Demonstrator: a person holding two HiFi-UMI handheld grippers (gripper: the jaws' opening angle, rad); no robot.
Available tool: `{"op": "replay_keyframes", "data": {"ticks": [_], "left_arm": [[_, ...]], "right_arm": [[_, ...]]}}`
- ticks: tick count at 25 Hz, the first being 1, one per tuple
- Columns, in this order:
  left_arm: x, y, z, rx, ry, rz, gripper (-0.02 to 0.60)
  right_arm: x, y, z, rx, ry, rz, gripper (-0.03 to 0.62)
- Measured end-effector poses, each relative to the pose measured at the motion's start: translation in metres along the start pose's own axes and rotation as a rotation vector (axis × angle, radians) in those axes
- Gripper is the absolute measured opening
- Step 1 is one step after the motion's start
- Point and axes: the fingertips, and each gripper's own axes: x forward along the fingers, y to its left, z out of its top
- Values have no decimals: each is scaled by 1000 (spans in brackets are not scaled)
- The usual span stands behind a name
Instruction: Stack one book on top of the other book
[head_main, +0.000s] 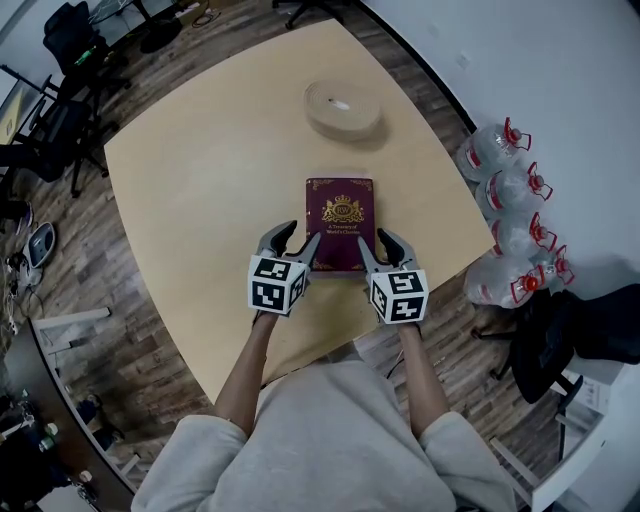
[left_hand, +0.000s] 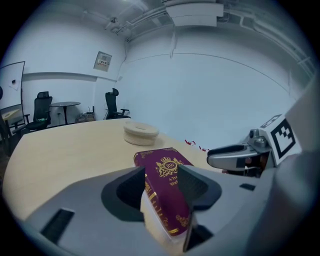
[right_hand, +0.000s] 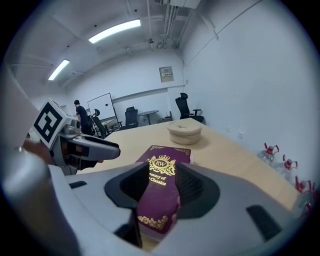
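Observation:
A maroon book (head_main: 340, 225) with gold print lies lengthwise on the pale wooden table (head_main: 200, 200); I see no second book. My left gripper (head_main: 298, 240) holds its near left corner, and in the left gripper view the jaws (left_hand: 162, 184) close over the cover and the white page block of the book (left_hand: 170, 200). My right gripper (head_main: 378, 243) holds the near right corner, its jaws (right_hand: 162, 186) clamped above and below the book (right_hand: 159, 195). The near end sits tilted between the pads.
A round beige roll (head_main: 343, 108) lies on the table beyond the book. Several water jugs (head_main: 510, 190) stand on the floor to the right. Office chairs (head_main: 60, 110) stand at the far left. The table's near edge (head_main: 300, 345) runs just under my grippers.

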Motion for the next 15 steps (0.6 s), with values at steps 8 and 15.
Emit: {"op": "replay_keyframes", "data": {"ticks": [8,15], "left_arm": [[-22,-6,2,36,-36,16,127],[-43,-3,10,41,-86,51,12]], "right_arm": [[-15,9,4,-28,-30,-15,92],[-28,16,8,-44,-45,-27,5]]}}
